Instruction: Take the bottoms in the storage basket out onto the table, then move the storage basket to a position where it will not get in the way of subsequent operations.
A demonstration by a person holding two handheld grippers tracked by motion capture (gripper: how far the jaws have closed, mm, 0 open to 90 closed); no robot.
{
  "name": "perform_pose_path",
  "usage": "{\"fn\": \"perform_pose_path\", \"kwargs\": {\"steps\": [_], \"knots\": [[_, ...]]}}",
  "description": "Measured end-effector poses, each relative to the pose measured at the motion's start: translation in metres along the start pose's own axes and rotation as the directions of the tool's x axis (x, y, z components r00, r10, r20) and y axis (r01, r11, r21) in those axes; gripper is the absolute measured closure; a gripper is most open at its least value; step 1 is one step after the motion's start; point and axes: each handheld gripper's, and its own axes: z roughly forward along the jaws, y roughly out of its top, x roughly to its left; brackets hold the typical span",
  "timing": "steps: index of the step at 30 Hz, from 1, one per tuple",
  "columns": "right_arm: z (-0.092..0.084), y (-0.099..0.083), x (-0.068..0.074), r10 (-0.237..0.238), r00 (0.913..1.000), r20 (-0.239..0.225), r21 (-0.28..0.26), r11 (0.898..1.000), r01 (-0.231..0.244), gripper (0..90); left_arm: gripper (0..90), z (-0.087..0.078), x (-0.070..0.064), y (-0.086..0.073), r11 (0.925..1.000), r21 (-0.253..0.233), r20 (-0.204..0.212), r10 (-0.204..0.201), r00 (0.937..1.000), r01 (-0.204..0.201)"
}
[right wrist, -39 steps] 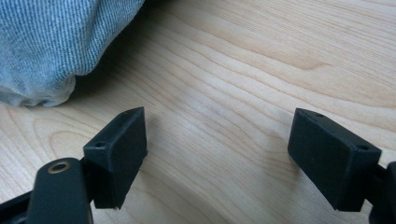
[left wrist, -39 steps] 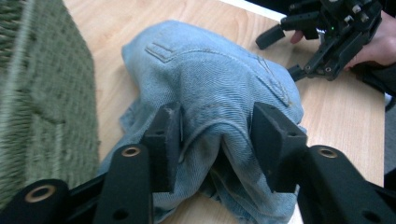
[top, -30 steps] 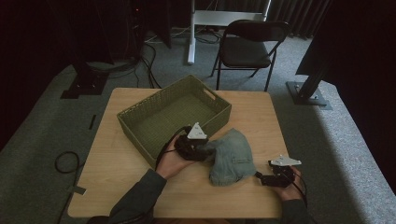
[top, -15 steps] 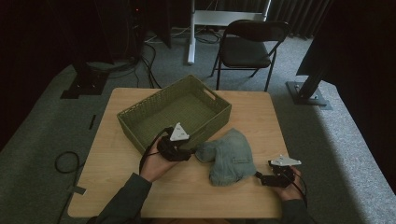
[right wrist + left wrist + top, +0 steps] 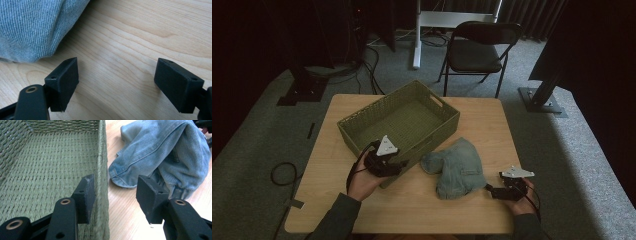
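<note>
left gripper (image 5: 115, 192) open, empty, straddling the basket (image 5: 101, 157) wall; right gripper (image 5: 117, 82) wide open, empty, beside the jeans (image 5: 32, 25) on the desk (image 5: 130, 37).

A dark folding chair (image 5: 479, 52) stands beyond the wooden table (image 5: 492, 120), with what look like cables (image 5: 367, 60) on the floor.

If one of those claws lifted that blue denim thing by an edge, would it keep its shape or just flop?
Probably flop: the denim garment lies crumpled in soft folds on the table, so it would likely drape and hang. It looks thick and seamed, so fairly heavy for cloth. Its twill surface seems rough, so slipping looks unlikely.
</note>
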Motion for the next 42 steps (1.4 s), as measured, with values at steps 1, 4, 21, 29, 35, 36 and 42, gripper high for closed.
{"fn": "perform_pose_path", "kwargs": {"steps": [1,4,21,29,35,36,42], "knots": [[0.0,0.0,0.0,0.0,1.0,0.0,0.0,1.0,0.0,19.7,49.4,-0.001,0.001,-0.002,1.0,-0.001,-0.004,-0.004,1.0,0.004],[0.0,0.0,0.0,0.0,1.0,0.001,0.0,1.0,0.0,19.7,49.3,-0.005,0.004,-0.006,0.9998,-0.006,-0.013,-0.018,0.9998,0.017],[0.001,0.001,0.0,0.002,1.0,0.002,0.0,1.0,-0.002,19.7,47.8,-0.032,0.017,-0.029,0.9944,-0.051,-0.077,-0.096,0.9924,0.092],[0.003,0.008,0.003,0.019,0.9996,0.02,0.015,1.0,-0.02,27.0,46.8,-0.045,0.023,-0.046,0.9915,-0.041,-0.112,-0.127,0.9855,0.124],[0.0,0.019,0.004,0.003,0.9994,0.035,-0.002,1.0,-0.003,29.0,46.5,-0.053,0.026,-0.058,0.9873,-0.045,-0.143,-0.158,0.9771,0.153],[-0.001,0.022,0.003,0.001,0.9992,0.039,-0.006,1.0,-0.001,29.1,46.5,-0.054,0.026,-0.06,0.9866,-0.045,-0.141,-0.162,0.9767,0.157],[-0.002,0.041,0.003,-0.008,0.9993,0.036,-0.024,1.0,0.008,33.8,46.6,-0.06,0.023,-0.065,0.9821,-0.06,-0.138,-0.185,0.9729,0.179]]}}
